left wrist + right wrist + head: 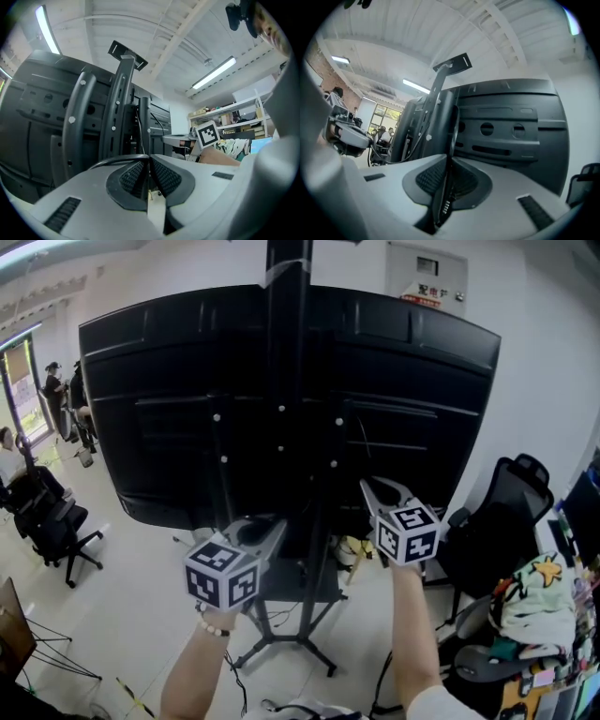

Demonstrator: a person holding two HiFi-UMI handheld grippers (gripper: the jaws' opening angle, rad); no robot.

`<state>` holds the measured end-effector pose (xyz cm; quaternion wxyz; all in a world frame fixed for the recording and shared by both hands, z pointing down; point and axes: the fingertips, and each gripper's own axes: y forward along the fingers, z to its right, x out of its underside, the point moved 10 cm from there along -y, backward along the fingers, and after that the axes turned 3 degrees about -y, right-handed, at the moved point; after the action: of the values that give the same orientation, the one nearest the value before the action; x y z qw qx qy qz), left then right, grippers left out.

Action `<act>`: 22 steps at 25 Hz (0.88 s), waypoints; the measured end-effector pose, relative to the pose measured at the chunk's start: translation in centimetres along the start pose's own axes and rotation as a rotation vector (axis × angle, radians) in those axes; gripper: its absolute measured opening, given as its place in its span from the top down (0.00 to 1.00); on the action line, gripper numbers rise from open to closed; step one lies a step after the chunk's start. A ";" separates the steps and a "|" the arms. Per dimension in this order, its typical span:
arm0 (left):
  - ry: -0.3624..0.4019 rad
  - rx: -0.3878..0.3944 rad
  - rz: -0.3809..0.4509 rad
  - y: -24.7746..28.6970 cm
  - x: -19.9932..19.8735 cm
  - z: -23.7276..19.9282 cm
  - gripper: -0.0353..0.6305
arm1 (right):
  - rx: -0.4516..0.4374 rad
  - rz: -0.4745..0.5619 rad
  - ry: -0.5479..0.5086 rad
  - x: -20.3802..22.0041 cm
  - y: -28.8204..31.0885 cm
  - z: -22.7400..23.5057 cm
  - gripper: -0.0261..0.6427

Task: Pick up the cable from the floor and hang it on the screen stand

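The screen stand's black column (286,352) runs up the back of the big dark screen (169,409). Both grippers are raised close behind it. My left gripper (272,521) is at the lower middle of the screen back; in the left gripper view its jaws (149,157) are shut on the black cable (112,161), which arcs away to the left. My right gripper (367,484) is higher and to the right. In the right gripper view, a thin black run of cable (451,140) passes upright between its jaws (450,157), which are shut on it, beside the stand's arm (440,89).
The stand's legs (300,638) spread on the pale floor below my arms. A black office chair (497,521) and a cluttered desk (544,615) are at the right. Another chair (56,526) and people (56,390) are at the far left. Shelves (234,112) stand beyond.
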<state>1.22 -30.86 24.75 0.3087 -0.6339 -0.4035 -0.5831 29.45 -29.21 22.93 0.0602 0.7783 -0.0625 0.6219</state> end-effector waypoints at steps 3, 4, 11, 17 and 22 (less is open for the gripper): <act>-0.009 -0.008 -0.081 0.0 2.5 1.7 0.82 | 0.000 0.009 -0.008 0.8 -1.3 -0.2 0.79; -0.017 -0.012 -0.097 -0.1 3.3 2.4 0.82 | -0.007 0.015 -0.004 1.0 -1.9 -0.3 0.79; -0.094 -0.070 -0.123 -1.7 7.9 7.5 0.86 | -0.136 0.055 0.046 3.5 -8.2 -2.7 0.87; -0.244 -0.144 -0.128 -4.3 15.4 12.7 0.94 | -0.268 0.073 0.163 8.3 -15.4 -5.4 0.96; -0.277 -0.288 -0.143 -8.0 20.9 16.5 0.94 | -0.302 -0.029 0.248 14.6 -19.4 -8.7 0.96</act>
<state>2.23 -9.60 42.68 0.1144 -0.7152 -0.3986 -0.5625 27.66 -8.95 38.72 0.1925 0.6787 -0.1361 0.6955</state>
